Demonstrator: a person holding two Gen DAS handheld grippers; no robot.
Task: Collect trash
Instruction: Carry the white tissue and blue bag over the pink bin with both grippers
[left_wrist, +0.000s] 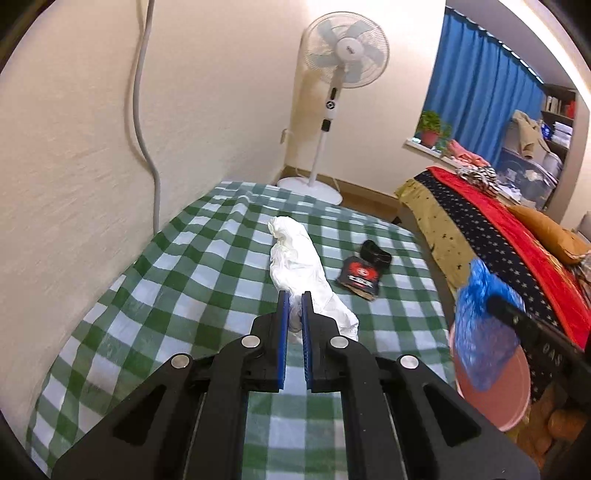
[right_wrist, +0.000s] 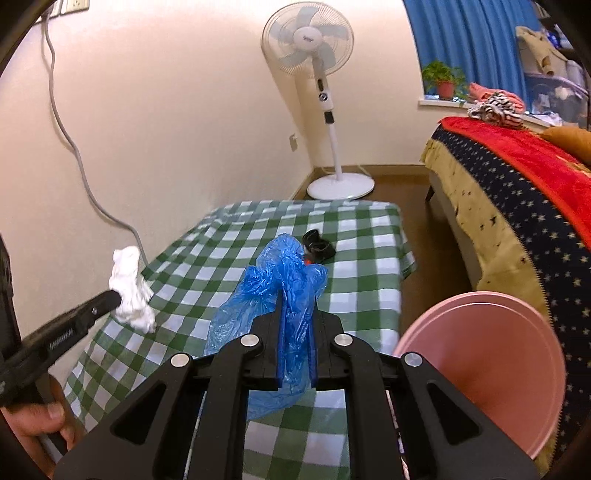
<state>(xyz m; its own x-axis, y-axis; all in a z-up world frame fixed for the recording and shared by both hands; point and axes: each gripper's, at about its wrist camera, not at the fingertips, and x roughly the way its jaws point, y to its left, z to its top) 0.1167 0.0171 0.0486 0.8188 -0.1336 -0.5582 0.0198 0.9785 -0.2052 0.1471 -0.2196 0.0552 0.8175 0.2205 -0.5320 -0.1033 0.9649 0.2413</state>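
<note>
My left gripper (left_wrist: 294, 299) is shut on a crumpled white tissue (left_wrist: 295, 254), lifted above the green checked tablecloth (left_wrist: 166, 295). The right wrist view shows that tissue (right_wrist: 131, 288) hanging from the left gripper (right_wrist: 118, 295) at the left. My right gripper (right_wrist: 297, 306) is shut on a crumpled blue plastic bag (right_wrist: 280, 280), also off the cloth. In the left wrist view this blue bag (left_wrist: 480, 325) hangs just over the pink bin (left_wrist: 495, 391) at the table's right side. A black and red packet (left_wrist: 360, 277) and a black crumpled scrap (left_wrist: 376, 253) lie on the cloth.
The pink bin (right_wrist: 491, 362) stands on the floor between the table and a bed (right_wrist: 517, 177) with a red and starred cover. A white standing fan (right_wrist: 325, 110) is beyond the table's far end. A grey cable (left_wrist: 142, 110) runs down the wall.
</note>
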